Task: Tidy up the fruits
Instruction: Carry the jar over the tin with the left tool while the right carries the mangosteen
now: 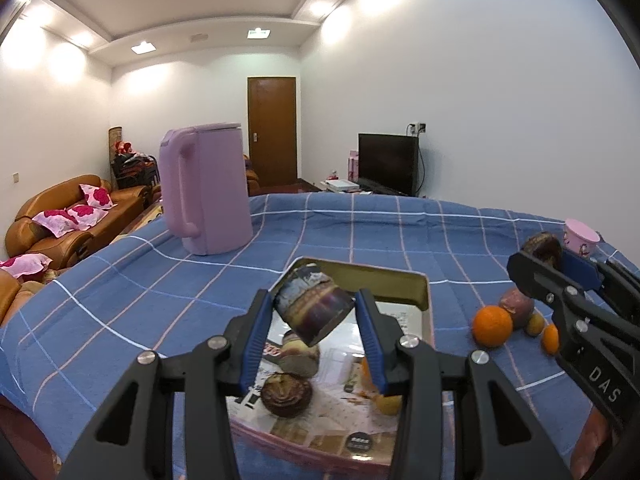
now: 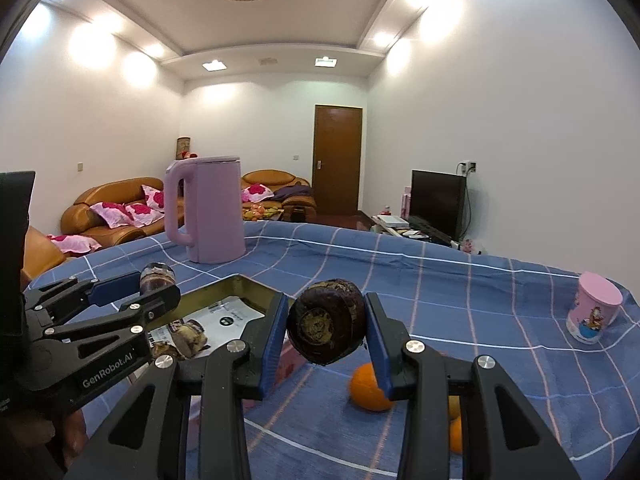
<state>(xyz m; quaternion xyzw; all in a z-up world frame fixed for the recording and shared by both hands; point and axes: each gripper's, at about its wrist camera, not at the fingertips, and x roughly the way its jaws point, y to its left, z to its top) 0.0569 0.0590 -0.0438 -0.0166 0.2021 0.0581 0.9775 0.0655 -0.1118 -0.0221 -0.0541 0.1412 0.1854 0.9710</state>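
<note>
My left gripper [image 1: 315, 309] is shut on a dark purple-brown fruit [image 1: 314, 306] and holds it above a shallow tin tray [image 1: 400, 280] lined with printed paper. A similar dark fruit [image 1: 286, 394] and another [image 1: 298, 352] lie in the tray. My right gripper [image 2: 326, 326] is shut on a dark brown round fruit [image 2: 326, 326], held above the blue checked cloth right of the tray [image 2: 240, 286]. An orange [image 1: 492, 326] [image 2: 368, 388] and smaller fruits [image 1: 534, 324] lie on the cloth. The left gripper also shows in the right wrist view [image 2: 158, 280].
A pink electric kettle [image 1: 206, 194] [image 2: 210, 208] stands at the table's far left. A pink printed cup [image 2: 592, 308] [image 1: 580, 236] stands at the right edge. Beyond the table are brown sofas [image 1: 68, 216], a door and a TV [image 1: 388, 162].
</note>
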